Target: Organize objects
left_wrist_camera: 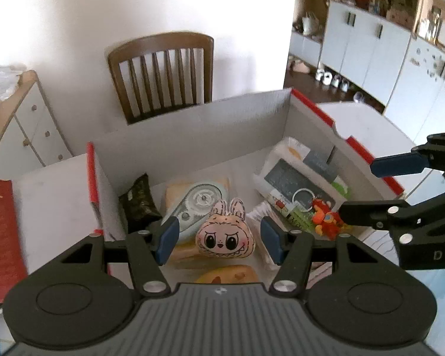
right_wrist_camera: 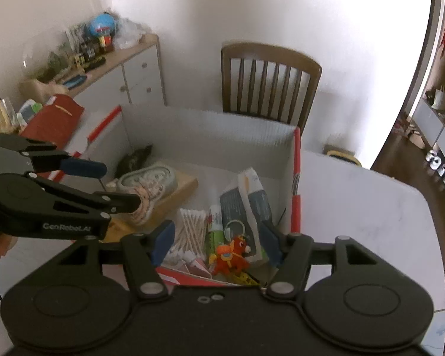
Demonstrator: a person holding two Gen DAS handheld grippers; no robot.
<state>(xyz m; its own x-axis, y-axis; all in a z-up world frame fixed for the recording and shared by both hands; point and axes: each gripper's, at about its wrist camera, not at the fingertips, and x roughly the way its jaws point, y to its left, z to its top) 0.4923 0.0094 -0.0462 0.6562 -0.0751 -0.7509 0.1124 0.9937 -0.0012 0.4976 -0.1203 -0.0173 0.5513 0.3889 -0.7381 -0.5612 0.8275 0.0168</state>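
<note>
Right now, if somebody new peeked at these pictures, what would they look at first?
Probably the pink bunny-eared plush face with big eyes and jagged teeth, lying in the open white cardboard box with red edges, between the open blue-padded fingers of the left gripper. Next, the little orange and red toy animal on a metal keyring, near the box's front right corner, in front of the open right gripper.

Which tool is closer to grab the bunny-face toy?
Probably the left tool: it is open with the bunny-face toy right between its fingers. The right tool is over the orange keychain toy.
</note>
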